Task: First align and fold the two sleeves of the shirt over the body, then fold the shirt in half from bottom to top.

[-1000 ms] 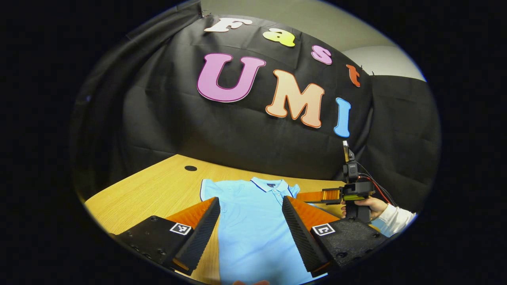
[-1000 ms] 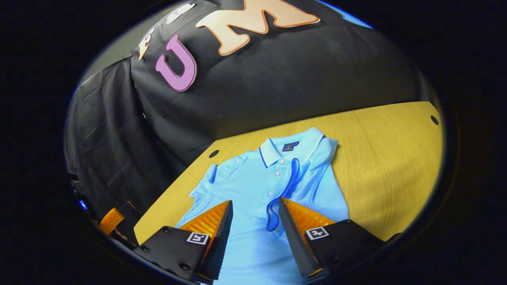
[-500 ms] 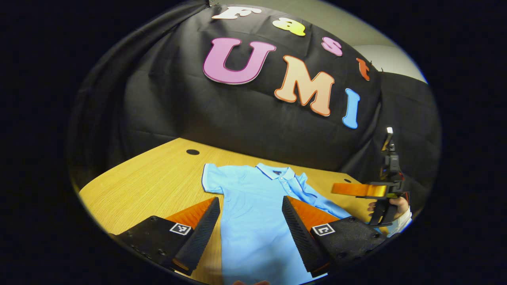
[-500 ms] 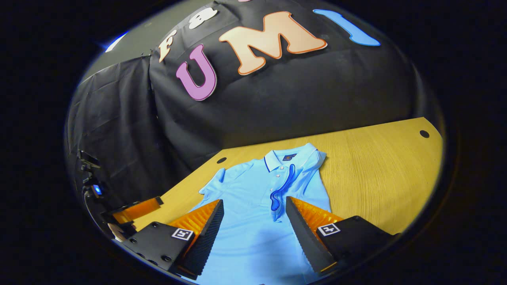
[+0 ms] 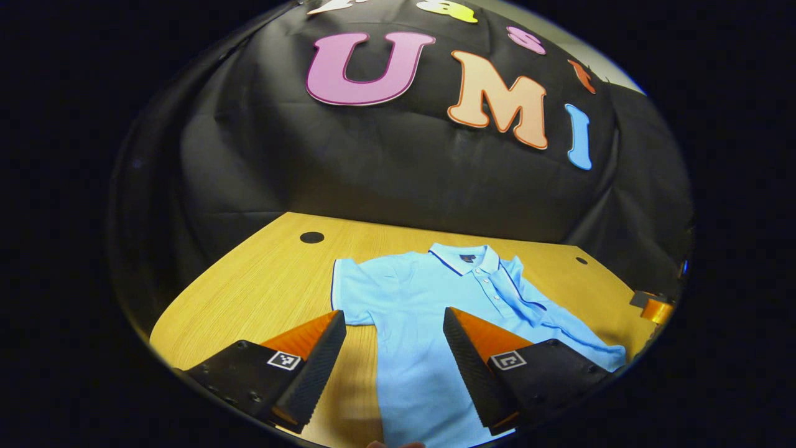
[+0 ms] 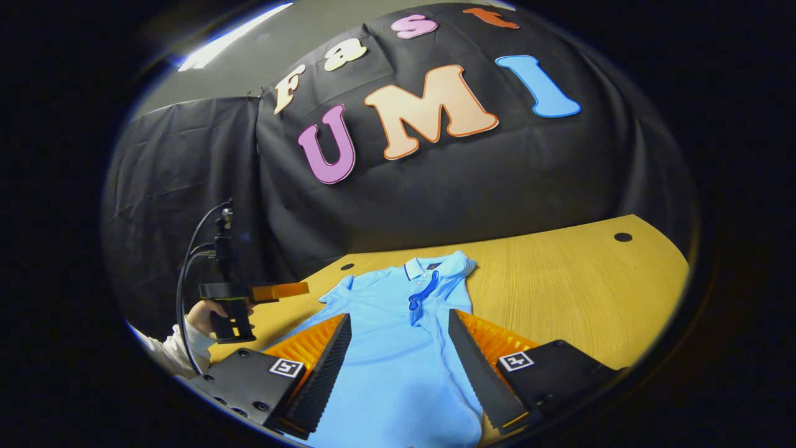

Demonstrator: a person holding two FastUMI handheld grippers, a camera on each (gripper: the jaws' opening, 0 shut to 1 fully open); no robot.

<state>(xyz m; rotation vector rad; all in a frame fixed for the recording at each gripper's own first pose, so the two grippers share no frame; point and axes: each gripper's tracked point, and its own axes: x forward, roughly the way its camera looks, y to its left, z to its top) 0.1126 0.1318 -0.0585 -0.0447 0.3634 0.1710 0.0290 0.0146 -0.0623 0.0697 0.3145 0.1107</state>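
Observation:
A light blue polo shirt (image 5: 429, 311) lies face up on the wooden table (image 5: 267, 286), collar (image 5: 465, 256) toward the wall. One short sleeve (image 5: 349, 292) lies spread out flat to the side. The other sleeve (image 6: 424, 291) is folded over the chest, its dark hem beside the buttons. My left gripper (image 5: 393, 328) hovers open above the shirt's body near the spread sleeve, nothing between its fingers. My right gripper (image 6: 398, 330) is open above the lower body of the shirt. In the right gripper view the left gripper (image 6: 292, 290) hangs above the table's edge, held by a hand (image 6: 202, 316).
The table has small round cable holes (image 5: 311, 237) (image 6: 622, 237) near its back corners. Bare wood (image 6: 572, 292) stretches beside the shirt on the folded-sleeve side. The black cloth wall (image 5: 385, 174) stands close behind the table. A white sleeve (image 6: 177, 348) shows under the hand.
Both grippers have drawn back and apart from the shirt. The right gripper has left the folded sleeve, which stays lying on the chest. The left view has swung toward the spread sleeve.

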